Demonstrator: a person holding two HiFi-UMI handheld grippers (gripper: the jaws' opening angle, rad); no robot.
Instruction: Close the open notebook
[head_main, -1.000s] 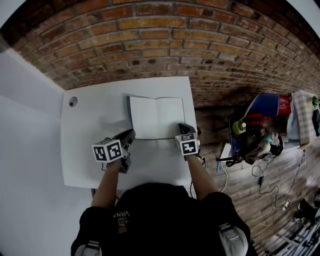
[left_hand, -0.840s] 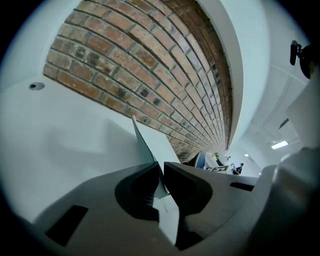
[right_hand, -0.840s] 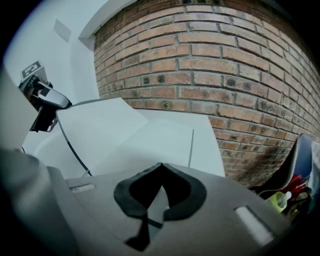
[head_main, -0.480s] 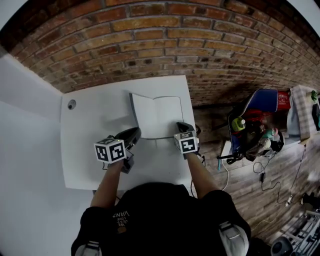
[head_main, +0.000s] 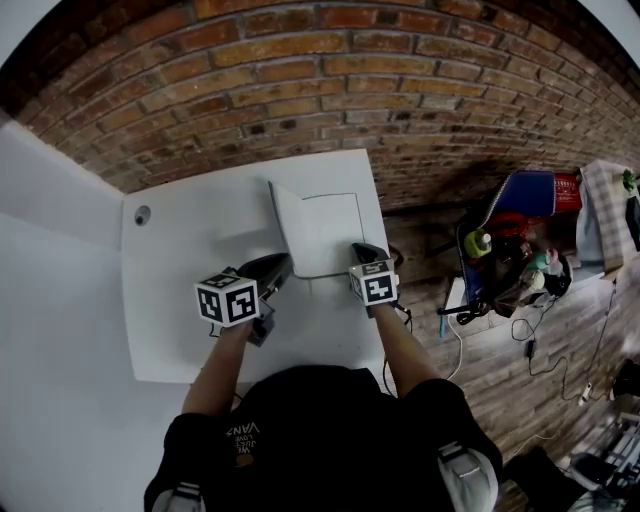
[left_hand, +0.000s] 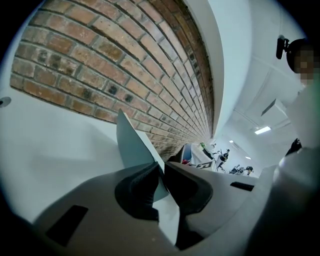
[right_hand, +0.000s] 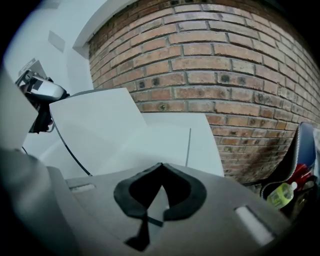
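Observation:
The notebook (head_main: 328, 232) lies on the white table (head_main: 190, 300) with blank pages, its left half (head_main: 283, 222) raised steeply toward the right. My left gripper (head_main: 281, 265) is shut on the near edge of that raised half; in the left gripper view the leaf (left_hand: 134, 143) stands upright between the pads of the left gripper (left_hand: 161, 169). My right gripper (head_main: 360, 250) is shut with its tips down on the near edge of the flat right page (right_hand: 167, 137). In the right gripper view the right gripper (right_hand: 160, 166) shows its jaws closed, and the lifted half (right_hand: 95, 122) rises at the left.
A brick wall (head_main: 330, 90) runs behind the table. A round cable hole (head_main: 142, 214) sits at the table's far left. The table's right edge (head_main: 384, 230) is close beside the notebook. Beyond it, on the brick floor, are a blue chair (head_main: 530, 205), a bottle (head_main: 477, 245) and cables.
My left gripper has risen and moved right with the notebook's left half, which went from flat to steeply raised. The right gripper has stayed on the right page.

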